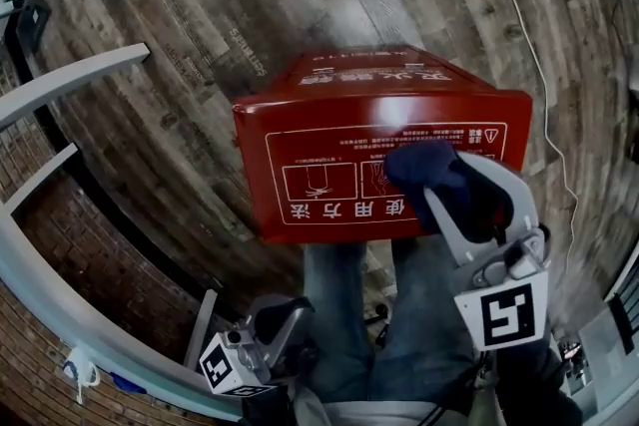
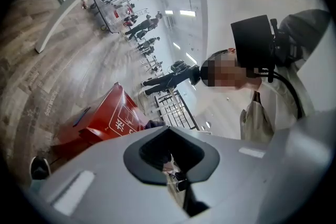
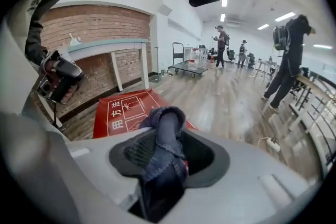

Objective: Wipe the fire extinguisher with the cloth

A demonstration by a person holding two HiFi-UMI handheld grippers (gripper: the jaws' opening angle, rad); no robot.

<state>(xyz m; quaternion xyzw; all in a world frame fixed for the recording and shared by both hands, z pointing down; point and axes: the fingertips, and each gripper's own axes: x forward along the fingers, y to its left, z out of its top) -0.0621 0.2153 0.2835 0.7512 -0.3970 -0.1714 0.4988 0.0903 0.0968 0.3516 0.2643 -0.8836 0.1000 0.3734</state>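
My right gripper (image 1: 454,193) is clenched on a bunched fold of the dark blue cloth (image 1: 424,167), poised at the right end of the red fire extinguisher box (image 1: 339,130), which stands on the floor just ahead of my legs. My left gripper (image 2: 174,163) hangs low and empty, jaws a narrow slit apart. Risk: only a small fold sits between the pads, so dragging it across the glossy lid may pull the cloth free, and the unbraced box may slide on the planks. The wood-plank floor (image 1: 200,35) runs to a brick wall (image 1: 90,264); a white cable (image 1: 539,65) trails at right, and people (image 3: 286,60) stand across the open hall.
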